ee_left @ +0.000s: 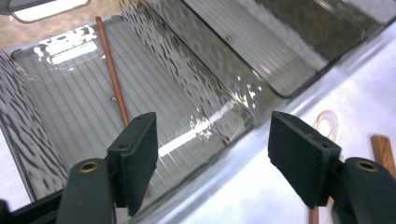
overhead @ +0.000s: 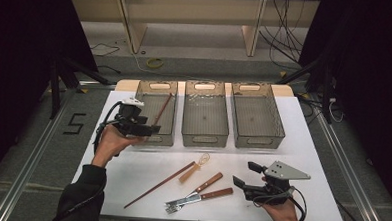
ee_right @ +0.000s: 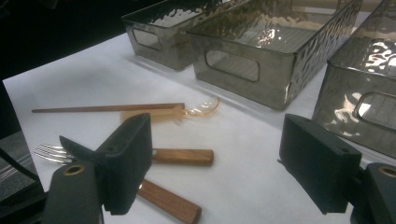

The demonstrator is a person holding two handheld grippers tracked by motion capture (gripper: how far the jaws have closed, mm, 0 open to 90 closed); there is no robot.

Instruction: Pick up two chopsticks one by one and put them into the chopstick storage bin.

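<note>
The white table point(overhead: 312, 145) carries three clear bins in a row at its far side. The left bin point(overhead: 156, 114) serves as landmark: a brown chopstick point(overhead: 162, 109) lies slanted inside it. The left gripper point(overhead: 142, 129) hovers at that bin's near left corner, jaws apart and empty. Toward the person from the bin lie a second chopstick point(overhead: 158, 185), two wooden-handled forks point(overhead: 196, 193) and a translucent spoon point(overhead: 195, 168) (possibly plastic). Far right of the bin, the right gripper point(overhead: 244, 175) stands open, empty.

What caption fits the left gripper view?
Open left gripper above the left bin, one chopstick lying inside.
</note>
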